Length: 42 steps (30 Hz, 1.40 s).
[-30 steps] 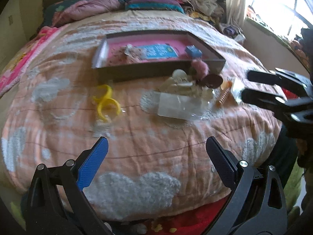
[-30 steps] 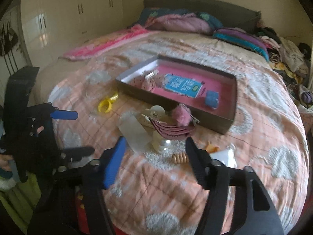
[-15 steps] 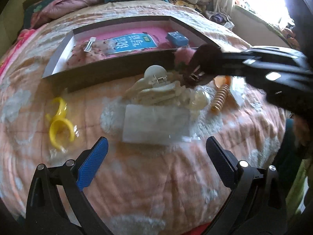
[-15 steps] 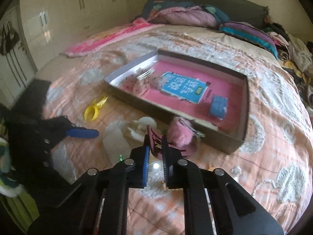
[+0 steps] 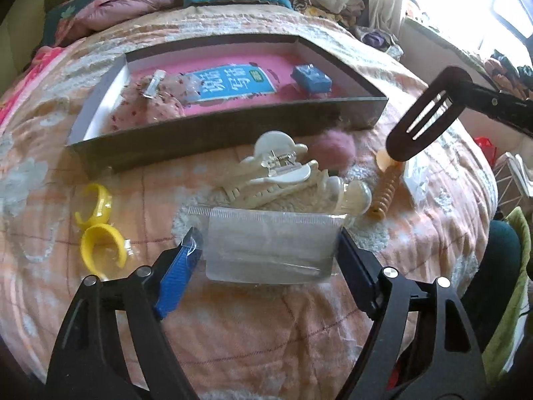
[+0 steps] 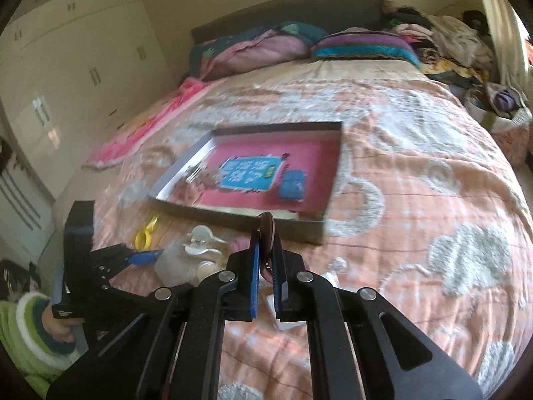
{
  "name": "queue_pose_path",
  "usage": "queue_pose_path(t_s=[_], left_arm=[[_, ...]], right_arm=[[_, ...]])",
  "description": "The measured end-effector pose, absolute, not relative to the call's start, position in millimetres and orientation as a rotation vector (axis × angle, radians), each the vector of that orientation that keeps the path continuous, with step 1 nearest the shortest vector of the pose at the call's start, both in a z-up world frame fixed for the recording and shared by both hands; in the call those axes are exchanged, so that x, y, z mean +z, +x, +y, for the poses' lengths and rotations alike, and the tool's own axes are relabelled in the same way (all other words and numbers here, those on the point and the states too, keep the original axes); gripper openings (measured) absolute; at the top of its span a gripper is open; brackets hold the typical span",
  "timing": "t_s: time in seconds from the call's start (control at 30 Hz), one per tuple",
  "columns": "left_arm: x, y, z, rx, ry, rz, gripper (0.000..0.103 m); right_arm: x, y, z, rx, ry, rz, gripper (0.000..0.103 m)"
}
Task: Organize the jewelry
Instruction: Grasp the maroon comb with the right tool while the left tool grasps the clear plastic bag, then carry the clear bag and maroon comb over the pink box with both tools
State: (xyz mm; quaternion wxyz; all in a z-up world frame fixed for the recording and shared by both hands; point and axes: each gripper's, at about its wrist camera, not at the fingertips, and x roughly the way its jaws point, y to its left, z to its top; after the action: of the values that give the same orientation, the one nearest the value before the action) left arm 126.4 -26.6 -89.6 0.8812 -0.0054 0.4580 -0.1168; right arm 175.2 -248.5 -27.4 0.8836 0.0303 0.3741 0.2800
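Since a second ago, right gripper (image 6: 265, 260) has clamped its jaws on the dark hair clip (image 5: 423, 121) and lifted it beside the box (image 5: 213, 136). Left gripper (image 5: 266, 246) jaws wide, straddling clear bag (image 5: 269, 250), holding nothing. Carry clip level over the box rim before release.

A home bedroom: a wide bed under a peach quilt with white cloud patches (image 6: 416, 180), a dark padded headboard (image 6: 286, 10), heaped pillows and clothes, and cream built-in wardrobes (image 6: 76, 56).

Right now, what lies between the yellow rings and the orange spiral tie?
In the left wrist view: a clear bag and a white hair claw.
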Motion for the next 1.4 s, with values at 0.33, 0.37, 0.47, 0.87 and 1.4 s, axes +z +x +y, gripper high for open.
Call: queue_pose_path(t_s=[0.33,0.37,0.47,0.87,1.4], left_arm=[[-42.0,112.4,13.3,-0.174,-0.085,0.86,0.072],[-37.2,111.0,18.1,-0.164,-0.094,0.849,0.072],[-25.5,107.6,30.1,-0.139,-0.11,0.823,0.072],[5.6,103.4,61.4,-0.092,-0.134,0.752,0.072],[56.7,139.9,69.7,-0.102,-0.125,0.674,0.072]], right_arm=[[-5.3,156.8,-275.0,0.549,0.116,0.723,0.006],[-3.9,155.2,-274.8,0.55,0.116,0.719,0.006],[1.2,148.9,-271.7,0.56,0.111,0.714,0.006],[22.8,143.7,-227.2,0.654,0.085,0.695,0.006],[75.2,171.6,-175.0,0.736,0.078,0.628,0.006]])
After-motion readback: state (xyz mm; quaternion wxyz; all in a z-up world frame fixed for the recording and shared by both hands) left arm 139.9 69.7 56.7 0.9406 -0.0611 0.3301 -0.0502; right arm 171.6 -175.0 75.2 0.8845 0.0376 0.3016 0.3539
